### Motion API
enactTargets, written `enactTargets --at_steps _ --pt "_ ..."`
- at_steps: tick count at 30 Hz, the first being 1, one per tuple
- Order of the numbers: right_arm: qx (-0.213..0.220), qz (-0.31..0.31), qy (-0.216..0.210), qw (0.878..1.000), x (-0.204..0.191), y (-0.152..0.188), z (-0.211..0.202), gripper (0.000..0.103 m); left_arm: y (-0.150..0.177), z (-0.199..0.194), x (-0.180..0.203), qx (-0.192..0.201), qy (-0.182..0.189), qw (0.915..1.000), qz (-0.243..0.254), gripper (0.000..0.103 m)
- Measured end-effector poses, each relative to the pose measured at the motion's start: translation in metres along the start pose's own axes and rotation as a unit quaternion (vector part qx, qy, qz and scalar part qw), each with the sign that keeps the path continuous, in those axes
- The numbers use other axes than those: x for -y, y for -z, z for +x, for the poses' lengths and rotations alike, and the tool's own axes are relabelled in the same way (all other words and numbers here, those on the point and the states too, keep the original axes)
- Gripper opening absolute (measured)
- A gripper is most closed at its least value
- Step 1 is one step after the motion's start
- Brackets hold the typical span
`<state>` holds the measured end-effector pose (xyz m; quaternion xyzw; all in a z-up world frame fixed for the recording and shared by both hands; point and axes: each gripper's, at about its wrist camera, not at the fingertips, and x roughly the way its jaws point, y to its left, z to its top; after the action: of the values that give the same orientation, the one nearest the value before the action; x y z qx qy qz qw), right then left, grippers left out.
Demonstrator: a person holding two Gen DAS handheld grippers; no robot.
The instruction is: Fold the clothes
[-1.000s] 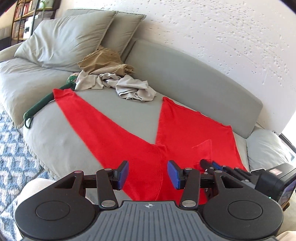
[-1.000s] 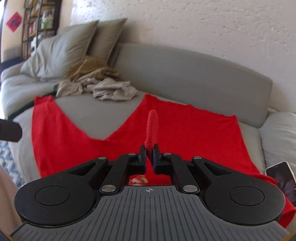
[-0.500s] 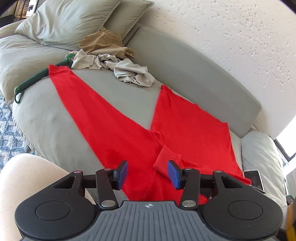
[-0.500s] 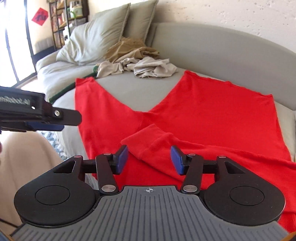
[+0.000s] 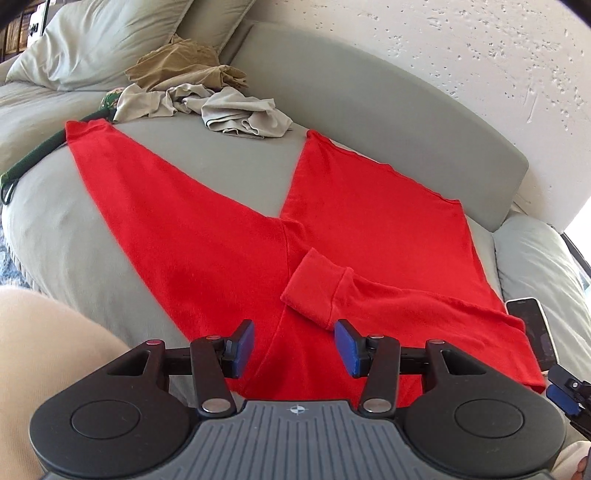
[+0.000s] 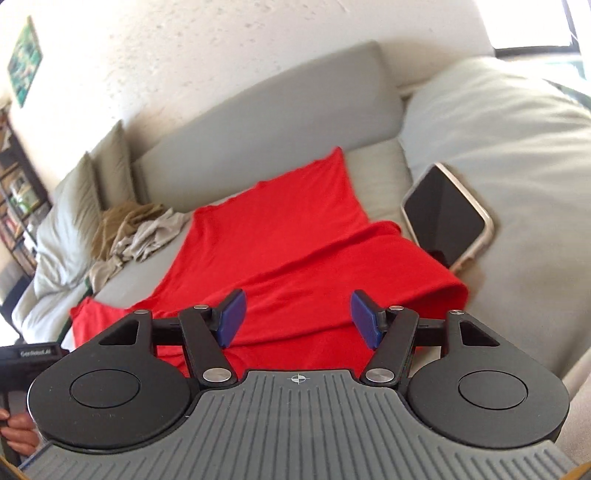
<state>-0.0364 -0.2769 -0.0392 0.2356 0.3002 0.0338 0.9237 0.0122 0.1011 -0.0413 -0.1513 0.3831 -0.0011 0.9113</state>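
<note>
Right sleeve (image 5: 369, 295) folded across shirt (image 5: 184, 236), ahead of left tongs (image 5: 294, 342); left sleeve, body unfolded. Both apart, empty; right tongs (image 6: 297, 317) just opened.

wall (image 5: 443, 55): white, textured | sofa (image 5: 369, 122): grey | window (image 6: 535, 22): bright daylight

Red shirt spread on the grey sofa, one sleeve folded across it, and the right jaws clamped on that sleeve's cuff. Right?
Not quite. The right gripper is open with nothing between its jaws, as the right wrist view shows. The cuff lies free on the red shirt.
</note>
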Motion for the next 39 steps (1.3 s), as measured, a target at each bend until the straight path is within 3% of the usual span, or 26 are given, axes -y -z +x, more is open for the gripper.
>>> enactTargets --at_steps 5,7,12,15,18,21,26,29,33,34,37,39 --pt "-0.02 0.084 -0.024 0.996 0.027 -0.002 0.018 0.064 -0.025 0.035 0.012 -0.001 -0.004 0.9989 0.046 0.044" --pt "-0.027 0.1 -0.027 0.994 0.032 -0.001 0.024 0.064 -0.032 0.048 0.017 0.0 0.003 0.9978 0.066 0.038" --pt "-0.034 0.108 -0.027 0.993 0.034 0.002 0.031 0.063 -0.037 0.082 0.034 -0.019 -0.005 0.9846 0.174 0.032" --pt "-0.041 0.107 -0.03 0.993 0.033 0.004 0.033 0.063 -0.036 0.09 0.035 -0.028 -0.002 0.9797 0.198 0.032" --pt "-0.048 0.099 -0.029 0.994 0.03 0.007 0.037 0.063 -0.034 0.09 0.038 -0.029 0.012 0.976 0.215 0.006" --pt "-0.049 0.091 -0.023 0.994 0.028 0.007 0.038 0.063 -0.026 0.074 0.049 0.013 0.013 0.9669 0.254 0.005" --pt "-0.037 0.072 -0.004 0.997 0.024 0.008 0.035 0.063 -0.033 0.051 0.034 0.071 -0.006 0.9846 0.159 0.005" --pt "-0.029 0.063 0.008 0.998 0.024 0.007 0.033 0.063 -0.032 0.056 0.031 0.075 -0.055 0.9819 0.165 0.005" --pt "-0.024 0.066 0.01 0.997 0.026 0.007 0.027 0.063 -0.031 0.059 0.023 0.043 -0.046 0.9878 0.142 0.01" --pt "-0.023 0.068 0.01 0.997 0.027 0.007 0.024 0.063 -0.031 0.058 0.023 0.04 -0.045 0.9889 0.136 0.02" --pt "-0.018 0.082 0.015 0.996 0.033 0.008 0.016 0.063 -0.025 0.035 0.026 0.082 -0.032 0.9893 0.116 0.027" --pt "-0.012 0.101 0.022 0.995 0.039 0.009 0.011 0.061 -0.02 0.03 0.032 0.085 0.012 0.9895 0.116 0.024"
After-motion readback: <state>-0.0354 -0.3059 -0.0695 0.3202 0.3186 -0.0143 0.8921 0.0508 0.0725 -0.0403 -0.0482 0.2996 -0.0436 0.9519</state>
